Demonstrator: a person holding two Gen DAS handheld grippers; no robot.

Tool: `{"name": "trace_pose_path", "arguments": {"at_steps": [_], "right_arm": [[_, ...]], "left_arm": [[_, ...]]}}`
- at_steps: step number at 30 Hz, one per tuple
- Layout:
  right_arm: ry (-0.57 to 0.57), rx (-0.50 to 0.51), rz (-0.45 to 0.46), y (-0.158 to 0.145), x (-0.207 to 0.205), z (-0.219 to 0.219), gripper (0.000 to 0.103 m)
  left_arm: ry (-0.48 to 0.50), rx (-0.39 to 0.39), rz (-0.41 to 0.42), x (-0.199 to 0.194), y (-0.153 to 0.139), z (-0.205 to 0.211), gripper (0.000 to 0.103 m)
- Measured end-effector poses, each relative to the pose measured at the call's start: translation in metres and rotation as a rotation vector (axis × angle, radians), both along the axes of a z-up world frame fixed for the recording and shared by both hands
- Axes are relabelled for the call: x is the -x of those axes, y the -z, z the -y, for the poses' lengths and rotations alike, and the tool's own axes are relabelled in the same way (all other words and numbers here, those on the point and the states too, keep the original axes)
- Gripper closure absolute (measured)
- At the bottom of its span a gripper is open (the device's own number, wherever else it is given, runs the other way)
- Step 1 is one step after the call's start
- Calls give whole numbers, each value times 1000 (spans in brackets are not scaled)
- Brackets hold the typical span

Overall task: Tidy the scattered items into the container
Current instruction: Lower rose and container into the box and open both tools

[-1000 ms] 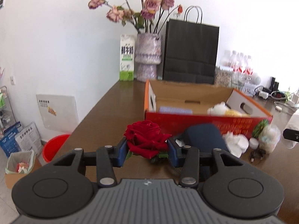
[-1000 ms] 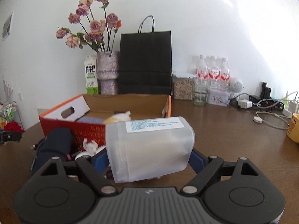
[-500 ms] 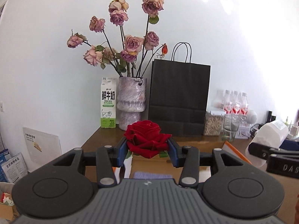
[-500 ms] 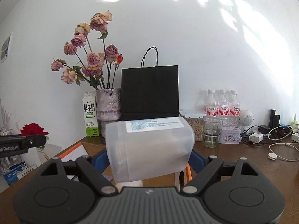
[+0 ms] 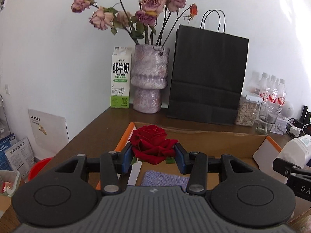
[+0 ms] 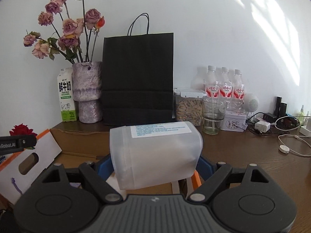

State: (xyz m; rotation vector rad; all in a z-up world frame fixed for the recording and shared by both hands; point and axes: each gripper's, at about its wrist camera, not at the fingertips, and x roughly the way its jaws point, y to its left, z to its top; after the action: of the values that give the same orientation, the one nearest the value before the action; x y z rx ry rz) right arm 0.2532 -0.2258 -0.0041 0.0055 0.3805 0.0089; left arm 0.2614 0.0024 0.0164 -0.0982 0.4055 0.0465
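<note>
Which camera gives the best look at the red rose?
The left wrist view. There the red rose sits centred and close, clamped between the left gripper fingers above the cardboard box. The right wrist view catches it only small at the left edge, partly behind the left gripper's finger.

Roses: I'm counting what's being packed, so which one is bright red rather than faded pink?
The red rose clamped in the left hand-held gripper, over the cardboard box; the vase's are faded.

The right tongs' (image 6: 155,167) body and the white jar (image 6: 155,155) are covering much of the cardboard box (image 6: 81,136), while the jar's label print (image 6: 160,129) is staying too small to read.
</note>
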Motion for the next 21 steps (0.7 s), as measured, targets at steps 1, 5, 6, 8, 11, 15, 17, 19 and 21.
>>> {"name": "trace_pose_path", "arguments": {"at_steps": [1,5,6,8,11,15,17,19,21], "right_arm": [[-2,-3,-7,2,0,0,17],[-2,-4,-24,9,-3,-2,17],[-2,-2,-27,10,-4,-2,17],[-3,1,-38,13,-5,-3,17],[-8,2,-41,14,-5,-4,17],[-17,-7,-44,14,-3,-4,16],[-28,-25,-42,14,-1,-3,16],[-35,-31,-25,12,4,-4,4],[-40,-29,4,8,10,-6,0]], "left_arm": [[3,2,-4,0,1,0,57],[16,-20,-13,1,5,5,57],[20,-23,-15,1,5,6,57],[25,-29,-16,1,5,8,57],[31,-35,-14,1,5,9,57],[35,-51,-14,3,5,13,47],[40,-65,-9,6,4,15,7],[50,-73,14,11,2,18,0],[64,-79,28,15,1,21,0]]}}
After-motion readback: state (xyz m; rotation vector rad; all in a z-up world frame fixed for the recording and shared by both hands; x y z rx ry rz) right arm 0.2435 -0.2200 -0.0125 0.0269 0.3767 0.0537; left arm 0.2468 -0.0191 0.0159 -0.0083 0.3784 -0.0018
